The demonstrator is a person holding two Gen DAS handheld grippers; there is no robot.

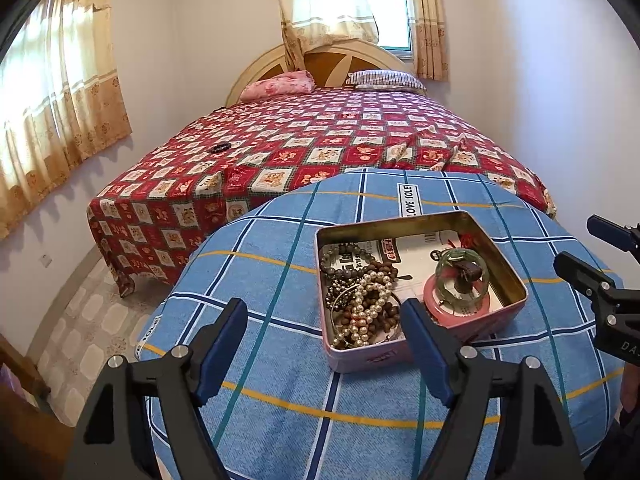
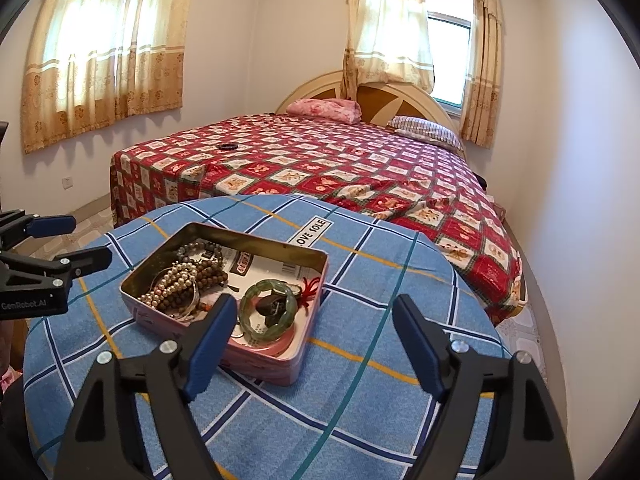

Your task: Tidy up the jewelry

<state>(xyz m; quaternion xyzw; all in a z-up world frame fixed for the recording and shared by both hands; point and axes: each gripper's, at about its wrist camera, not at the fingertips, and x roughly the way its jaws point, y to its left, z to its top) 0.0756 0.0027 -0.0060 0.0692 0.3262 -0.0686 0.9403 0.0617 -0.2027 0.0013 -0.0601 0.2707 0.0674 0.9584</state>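
Observation:
A pink tin box [image 1: 360,360] [image 2: 256,364] stands open on the blue plaid tablecloth [image 1: 280,420]. It holds a pearl bracelet [image 1: 372,304] [image 2: 176,280], brown wooden bead strands [image 1: 378,270] and a green bangle [image 1: 462,276] [image 2: 269,310] lying on a pink round case [image 1: 460,316]. My left gripper [image 1: 322,312] [image 2: 76,242] hovers open at the tin's near left side. On the tin's right side, my right gripper [image 2: 316,306] [image 1: 588,246] is also open. Neither has anything pressed between its pads.
Behind the table is a bed with a red patterned cover [image 1: 320,148] [image 2: 360,168]. A dark bracelet [image 1: 221,147] [image 2: 229,146] lies on it near the left side. Curtained windows line the walls; tiled floor [image 1: 80,320] shows at left.

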